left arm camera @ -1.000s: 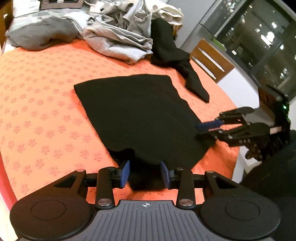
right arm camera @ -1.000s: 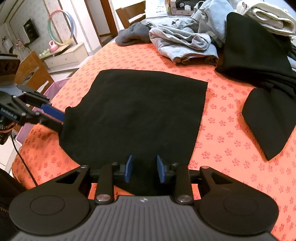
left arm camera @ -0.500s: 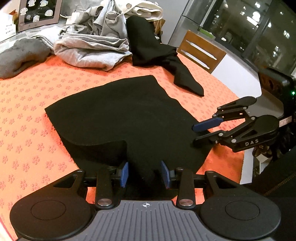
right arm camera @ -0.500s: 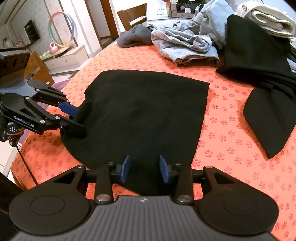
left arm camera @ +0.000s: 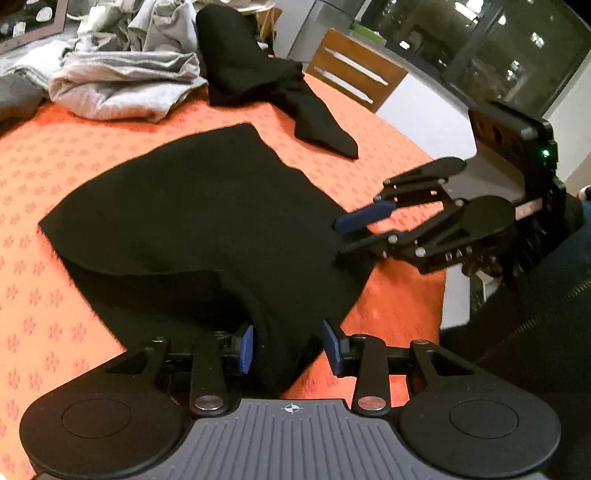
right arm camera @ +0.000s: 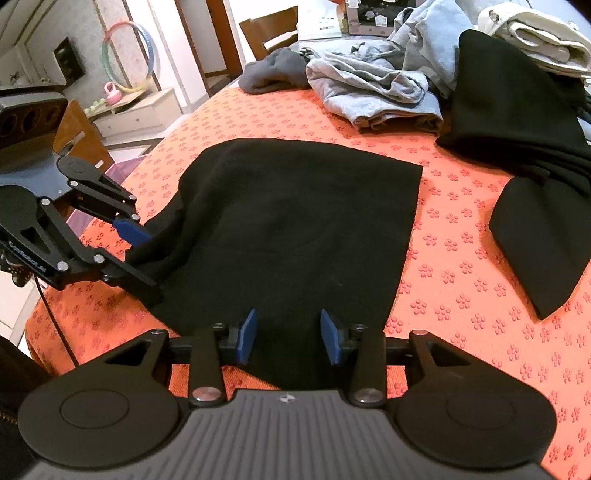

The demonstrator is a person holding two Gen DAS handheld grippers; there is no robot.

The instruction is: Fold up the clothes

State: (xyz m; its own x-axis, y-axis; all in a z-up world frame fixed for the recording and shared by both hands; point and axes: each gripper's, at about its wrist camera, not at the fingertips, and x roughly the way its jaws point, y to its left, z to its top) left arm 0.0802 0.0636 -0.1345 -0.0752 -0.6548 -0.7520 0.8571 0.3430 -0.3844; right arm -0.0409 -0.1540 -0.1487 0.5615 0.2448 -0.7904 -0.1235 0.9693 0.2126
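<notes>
Black garment [right arm camera: 295, 221], one piece, lies spread on the orange flower-print tablecloth [right arm camera: 443, 295], straight ahead at twelve o'clock from both of my grippers. I count two grippers, each with two blue pads, and four other cloth heaps past the garment: a light grey pile [right arm camera: 373, 88] at twelve o'clock, a dark grey bundle [right arm camera: 273, 72] at eleven, a second black piece [right arm camera: 517, 122] trailing a pointed end at two, and a cream roll [right arm camera: 535, 40] at one. Two wooden chairs show, one [left arm camera: 354, 70] at one o'clock in the left view, one [right arm camera: 273, 31] at eleven in the right view.

My left gripper [left arm camera: 288, 345] has its blue pads apart, with a raised fold of the garment's near corner bunched between them; whether the pads actually pinch the cloth, I cannot tell. My right gripper [right arm camera: 288, 336] has its pads spread wide, with the garment's near edge lying flat between them and no pad touching it.

Compared with a second ago, the left corner has risen off the tablecloth and doubled over the garment, making a curved fold along the left side. The right gripper has hardly shifted.

I see no baskets or boxes holding clothes.
</notes>
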